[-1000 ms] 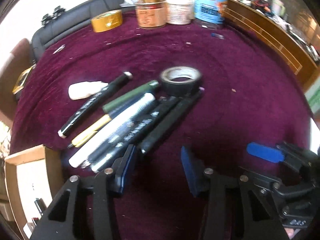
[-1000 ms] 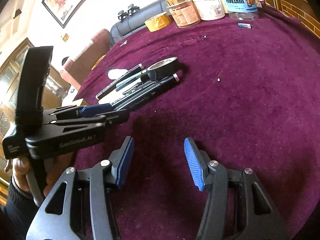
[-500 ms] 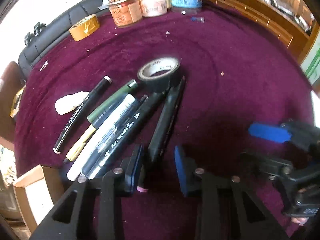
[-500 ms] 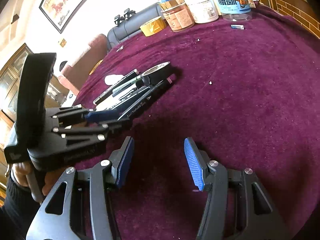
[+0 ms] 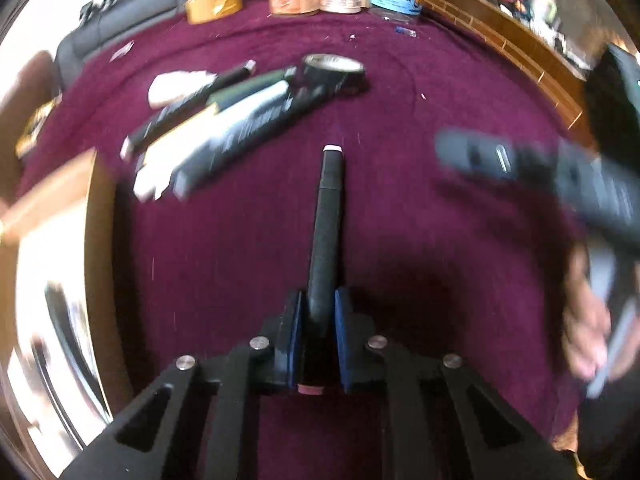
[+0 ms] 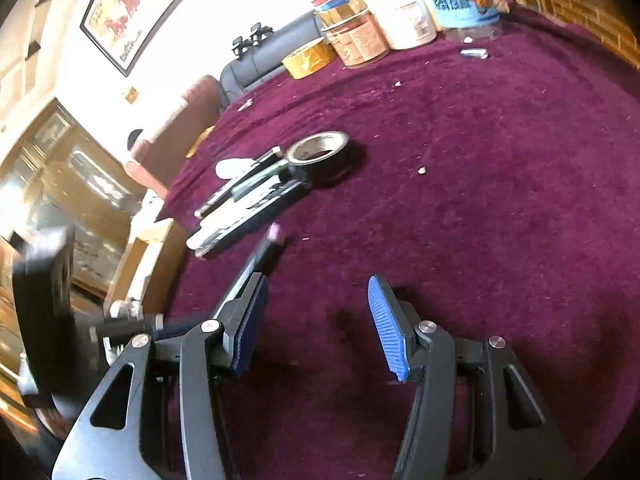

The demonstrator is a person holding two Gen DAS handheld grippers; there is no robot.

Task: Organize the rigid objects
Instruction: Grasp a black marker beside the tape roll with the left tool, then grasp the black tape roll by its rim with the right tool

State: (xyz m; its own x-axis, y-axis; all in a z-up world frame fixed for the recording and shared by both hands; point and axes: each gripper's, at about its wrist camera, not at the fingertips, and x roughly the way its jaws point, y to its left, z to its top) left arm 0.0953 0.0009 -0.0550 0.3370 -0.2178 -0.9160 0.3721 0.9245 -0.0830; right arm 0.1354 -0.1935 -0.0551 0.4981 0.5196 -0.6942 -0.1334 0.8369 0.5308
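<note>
Markers (image 5: 224,132) lie bundled mid-tabletop (image 5: 440,240); our left hand-held gripper (image 5: 318,326), jaws just closing, clamps one black marker (image 5: 328,224) lifted clear for sorting, while our right hand-held gripper (image 6: 316,320) waits wide, empty.

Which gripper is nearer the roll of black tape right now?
Hard to call. Neither touches the black tape: it lies beyond both. The left gripper is shut on a black marker; the right gripper hangs open over bare cloth.

A purple cloth (image 6: 500,200) covers the table. At its far edge stand a yellow tape roll (image 6: 309,58) and three jars (image 6: 362,38); a framed picture (image 6: 132,8) hangs on the wall
</note>
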